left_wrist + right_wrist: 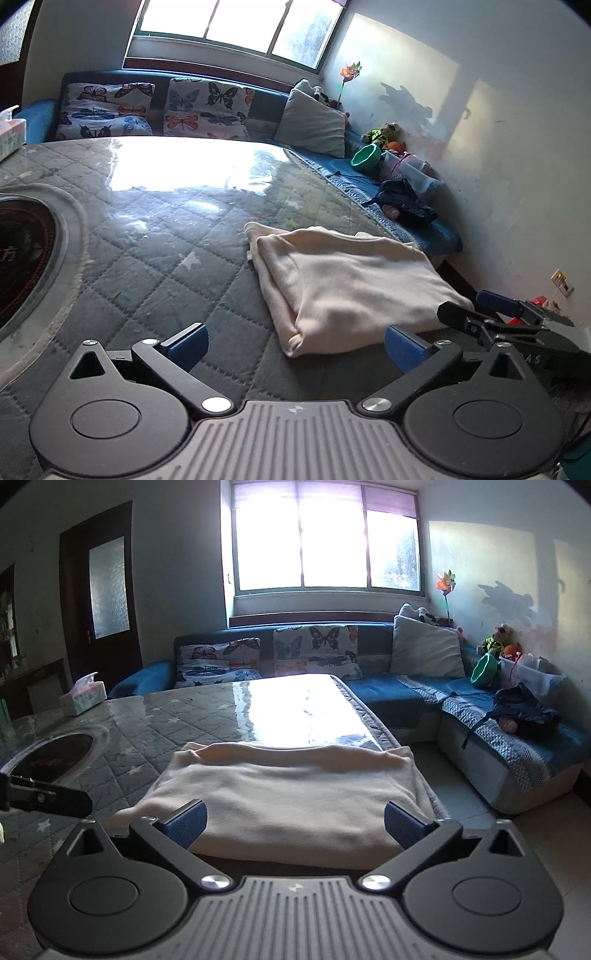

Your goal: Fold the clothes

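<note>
A cream garment [347,284], folded into a flat rectangle, lies on the quilted grey table cover [155,258] near the table's right edge. It also shows in the right wrist view [288,797]. My left gripper [295,349] is open and empty, just in front of the garment's near-left corner. My right gripper [293,825] is open and empty at the garment's near edge, its jaws wide on either side. The right gripper's fingers [495,306] show at the garment's right side in the left wrist view.
A round black cooktop [22,251] is set into the table at the left. A tissue box [83,698] stands at the far left. A blue corner sofa [406,694] with cushions, toys, a green bowl [484,670] and dark clothes [524,710] runs behind and right.
</note>
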`<state>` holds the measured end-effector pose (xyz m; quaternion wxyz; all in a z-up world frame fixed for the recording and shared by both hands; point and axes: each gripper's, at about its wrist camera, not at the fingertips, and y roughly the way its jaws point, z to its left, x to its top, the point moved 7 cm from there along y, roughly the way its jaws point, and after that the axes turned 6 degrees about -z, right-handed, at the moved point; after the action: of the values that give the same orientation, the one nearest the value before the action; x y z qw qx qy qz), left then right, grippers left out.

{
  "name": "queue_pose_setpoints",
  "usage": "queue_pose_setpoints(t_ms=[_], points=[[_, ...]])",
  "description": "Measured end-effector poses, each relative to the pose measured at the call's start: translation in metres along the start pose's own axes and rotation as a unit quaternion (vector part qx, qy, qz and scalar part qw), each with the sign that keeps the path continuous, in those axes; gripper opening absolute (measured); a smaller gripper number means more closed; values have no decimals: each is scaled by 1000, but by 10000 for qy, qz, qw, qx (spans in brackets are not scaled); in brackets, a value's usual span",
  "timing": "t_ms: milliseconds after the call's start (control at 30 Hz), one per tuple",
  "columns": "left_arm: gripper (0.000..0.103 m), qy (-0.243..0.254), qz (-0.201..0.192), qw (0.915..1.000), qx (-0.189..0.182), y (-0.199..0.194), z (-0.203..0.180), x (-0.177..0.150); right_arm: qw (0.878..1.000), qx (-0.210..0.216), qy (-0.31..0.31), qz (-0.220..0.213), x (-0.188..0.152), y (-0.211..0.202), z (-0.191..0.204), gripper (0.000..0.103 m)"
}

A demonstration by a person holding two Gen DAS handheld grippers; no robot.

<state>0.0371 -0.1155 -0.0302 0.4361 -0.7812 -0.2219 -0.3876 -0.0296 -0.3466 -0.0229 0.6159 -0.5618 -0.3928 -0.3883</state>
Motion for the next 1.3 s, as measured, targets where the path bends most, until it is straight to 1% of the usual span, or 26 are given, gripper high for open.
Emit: queue_pose_setpoints(t_ms=[200, 300, 467, 667, 900, 1300], points=[[103, 126, 44, 9999, 88, -11, 0, -7, 10000, 25, -50, 35, -5, -6, 10, 103], [103, 108, 57, 9998, 128, -15, 3, -10, 9999, 117, -43, 77, -8, -8, 17, 103], [103, 81, 60, 9997, 209, -24, 8, -15, 9997, 147, -145, 156, -12, -12, 27, 103], [103, 26, 59, 9995, 297, -31, 13, -20, 9992, 138, -144, 343, -18, -14, 30, 103], [103, 19, 56, 9992, 385, -38, 12, -27, 9992, 204, -168, 314, -20, -21, 34, 103], [103, -34, 120, 9989, 441, -46, 6, -39, 9985, 244, -199, 459, -33, -30, 42, 103]])
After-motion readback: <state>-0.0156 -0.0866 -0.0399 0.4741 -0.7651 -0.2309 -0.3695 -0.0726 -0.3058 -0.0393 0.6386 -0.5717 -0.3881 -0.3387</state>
